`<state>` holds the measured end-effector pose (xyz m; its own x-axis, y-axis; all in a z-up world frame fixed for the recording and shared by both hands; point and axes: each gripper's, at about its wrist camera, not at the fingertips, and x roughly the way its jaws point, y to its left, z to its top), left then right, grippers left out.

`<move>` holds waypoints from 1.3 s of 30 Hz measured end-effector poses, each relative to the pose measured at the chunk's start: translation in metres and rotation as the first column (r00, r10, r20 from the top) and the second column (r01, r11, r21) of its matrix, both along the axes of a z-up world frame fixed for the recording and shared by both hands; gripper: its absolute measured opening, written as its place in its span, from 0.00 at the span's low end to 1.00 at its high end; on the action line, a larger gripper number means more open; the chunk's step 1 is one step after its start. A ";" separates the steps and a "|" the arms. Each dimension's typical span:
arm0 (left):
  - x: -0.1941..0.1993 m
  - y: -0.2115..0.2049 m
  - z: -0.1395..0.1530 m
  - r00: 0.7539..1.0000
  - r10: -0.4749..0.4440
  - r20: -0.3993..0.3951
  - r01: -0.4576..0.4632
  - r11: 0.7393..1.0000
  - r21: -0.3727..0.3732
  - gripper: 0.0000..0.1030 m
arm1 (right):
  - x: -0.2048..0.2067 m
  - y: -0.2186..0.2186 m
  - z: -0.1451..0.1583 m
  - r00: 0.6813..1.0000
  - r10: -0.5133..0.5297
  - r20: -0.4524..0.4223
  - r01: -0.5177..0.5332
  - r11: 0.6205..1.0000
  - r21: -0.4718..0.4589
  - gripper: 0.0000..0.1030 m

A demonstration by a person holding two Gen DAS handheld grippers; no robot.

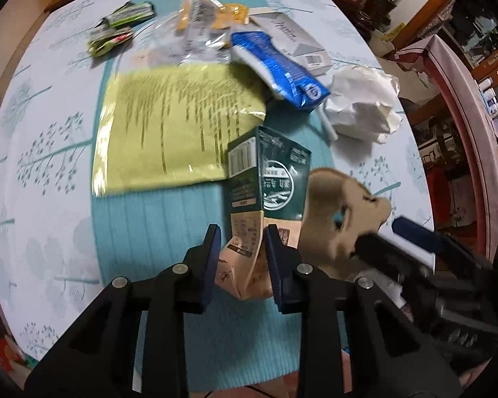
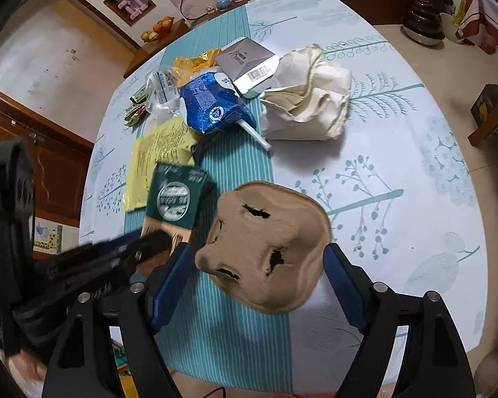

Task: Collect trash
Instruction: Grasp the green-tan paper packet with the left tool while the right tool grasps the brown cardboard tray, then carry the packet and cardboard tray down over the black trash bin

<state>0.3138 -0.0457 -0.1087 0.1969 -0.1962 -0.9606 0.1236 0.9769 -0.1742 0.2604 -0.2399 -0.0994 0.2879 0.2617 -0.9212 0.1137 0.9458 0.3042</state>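
Two things are grabbed right now: the left hand-held gripper (image 1: 240, 248) is clamped on the green and tan carton (image 1: 265, 205), and the right hand-held gripper (image 2: 259, 265) has its fingers around the brown pulp tray piece (image 2: 269, 248), looks pinched. Blue pouch (image 2: 212, 106), yellow sheet (image 1: 176, 129) and crumpled white paper (image 2: 308, 99) sit farther back on the counter (image 2: 398, 165).

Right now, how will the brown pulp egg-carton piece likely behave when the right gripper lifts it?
The egg-carton piece is moulded pulp, so probably light and fairly stiff. Torn holes suggest it may crush or rip under a hard squeeze. Its matte surface should not slip between the right gripper fingers.
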 end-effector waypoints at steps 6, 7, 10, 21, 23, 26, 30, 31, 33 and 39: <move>-0.016 0.023 0.001 0.999 0.037 -0.012 -0.037 0.999 -0.010 0.22 | 0.011 0.014 -0.014 0.998 -0.045 -0.031 0.043 0.996 -0.075 0.79; -0.018 0.026 0.001 0.999 0.043 -0.018 -0.043 0.999 -0.014 0.22 | 0.012 0.015 -0.016 0.998 -0.050 -0.034 0.047 0.996 -0.080 0.79; -0.023 0.031 0.001 0.999 0.047 -0.025 -0.048 0.999 -0.012 0.22 | 0.019 0.021 -0.028 0.995 -0.055 -0.086 0.043 0.990 -0.132 0.77; -0.018 0.029 0.002 0.995 0.074 -0.065 -0.078 0.994 -0.072 0.42 | 0.023 0.027 -0.030 0.996 0.017 -0.089 -0.031 0.986 -0.161 0.67; -0.015 0.024 0.002 0.996 0.066 -0.062 -0.070 0.995 -0.069 0.43 | 0.022 0.028 -0.029 0.996 0.033 -0.087 -0.047 0.985 -0.168 0.66; -0.011 0.017 -0.001 0.997 0.053 -0.064 -0.056 0.998 -0.040 0.44 | 0.021 0.028 -0.029 0.995 0.046 -0.084 -0.059 0.984 -0.168 0.66; -0.005 0.007 -0.006 0.998 0.027 -0.064 -0.025 0.999 0.019 0.44 | 0.019 0.025 -0.028 0.996 0.056 -0.076 -0.068 0.984 -0.165 0.66; -0.005 0.003 -0.008 0.998 0.018 -0.062 -0.016 0.999 0.037 0.44 | 0.018 0.025 -0.027 0.996 0.057 -0.074 -0.069 0.983 -0.169 0.65; -0.003 0.001 -0.010 0.999 0.012 -0.051 -0.009 0.998 0.059 0.44 | 0.017 0.023 -0.027 0.996 0.056 -0.067 -0.067 0.984 -0.164 0.64; -0.004 0.008 -0.012 0.999 0.041 -0.036 -0.038 0.997 0.062 0.38 | 0.009 0.017 -0.018 0.998 0.058 -0.038 -0.063 0.986 -0.152 0.59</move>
<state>0.3095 -0.0374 -0.1209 0.1671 -0.1294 -0.9774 0.0793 0.9899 -0.1175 0.2692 -0.2229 -0.1170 0.2444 0.1331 -0.9605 0.0624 0.9863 0.1525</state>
